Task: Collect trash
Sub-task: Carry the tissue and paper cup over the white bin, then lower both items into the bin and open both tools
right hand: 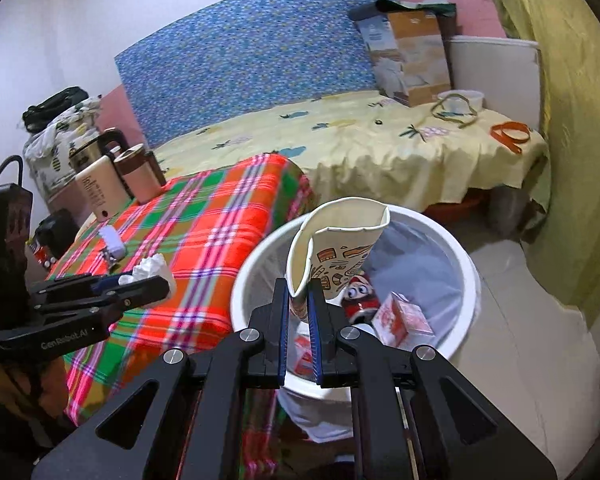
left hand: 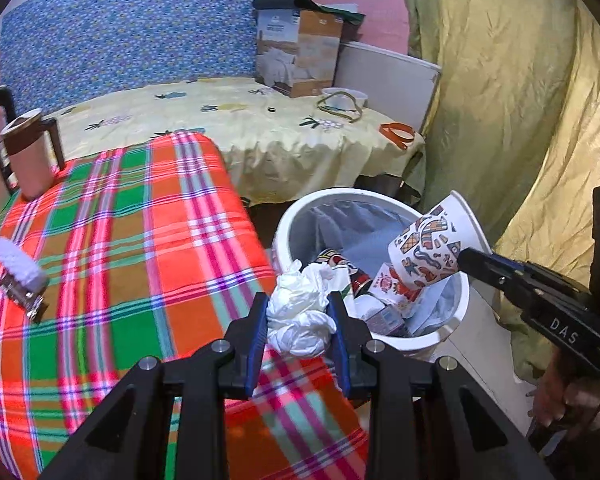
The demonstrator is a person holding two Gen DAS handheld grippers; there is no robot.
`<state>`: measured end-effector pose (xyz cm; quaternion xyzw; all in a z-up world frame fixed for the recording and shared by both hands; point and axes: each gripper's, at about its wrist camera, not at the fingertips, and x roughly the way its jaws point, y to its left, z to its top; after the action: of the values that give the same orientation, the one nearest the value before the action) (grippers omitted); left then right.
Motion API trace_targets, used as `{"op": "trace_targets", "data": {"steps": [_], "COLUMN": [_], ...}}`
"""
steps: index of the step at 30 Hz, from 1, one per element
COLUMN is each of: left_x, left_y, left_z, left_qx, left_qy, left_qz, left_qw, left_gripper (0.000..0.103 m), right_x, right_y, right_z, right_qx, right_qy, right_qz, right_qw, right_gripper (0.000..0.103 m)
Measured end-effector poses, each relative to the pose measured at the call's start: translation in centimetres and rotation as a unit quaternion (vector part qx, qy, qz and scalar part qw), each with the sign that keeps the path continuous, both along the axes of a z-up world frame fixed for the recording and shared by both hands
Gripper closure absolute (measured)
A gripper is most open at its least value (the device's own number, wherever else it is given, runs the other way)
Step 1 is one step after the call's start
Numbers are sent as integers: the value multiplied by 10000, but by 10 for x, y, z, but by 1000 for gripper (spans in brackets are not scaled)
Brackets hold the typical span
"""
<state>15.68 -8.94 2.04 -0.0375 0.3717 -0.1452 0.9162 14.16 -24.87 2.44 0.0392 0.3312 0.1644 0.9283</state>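
My left gripper (left hand: 298, 312) is shut on a crumpled white tissue (left hand: 300, 316) and holds it over the plaid table edge, beside the white trash bin (left hand: 456, 312). My right gripper (right hand: 299, 300) is shut on a squashed patterned paper cup (right hand: 340, 252) and holds it above the bin's (right hand: 468, 264) opening. The cup (left hand: 428, 244) also shows in the left wrist view, with the right gripper (left hand: 466, 260) at its base. The left gripper (right hand: 156, 280) and tissue (right hand: 152, 268) show at left in the right wrist view. The bin holds a red-and-white carton (right hand: 404, 316) and other wrappers.
The plaid-covered table (left hand: 132, 240) carries a wrapper with a white piece (left hand: 20, 276) and a brown-lidded mug (left hand: 28, 152). A bed with a yellow sheet (left hand: 240, 120) lies behind, bearing a cardboard box (left hand: 300, 56). A yellow curtain (left hand: 520, 100) hangs at right.
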Motion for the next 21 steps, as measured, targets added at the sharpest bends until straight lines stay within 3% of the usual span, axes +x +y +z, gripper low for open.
{"op": "trace_targets", "data": {"steps": [21], "left_x": [46], "left_y": [-51], "left_z": [-28], "left_qx": [-4], "left_qy": [382], "left_qz": [-578], "left_qw": [9976], "left_gripper": [71], "right_x": [20], "right_y": [-18], "right_z": [-29], "right_qx": [-53], "right_qy": [618], "right_qz": [-45], "right_qw": [9981], "right_gripper": [90]}}
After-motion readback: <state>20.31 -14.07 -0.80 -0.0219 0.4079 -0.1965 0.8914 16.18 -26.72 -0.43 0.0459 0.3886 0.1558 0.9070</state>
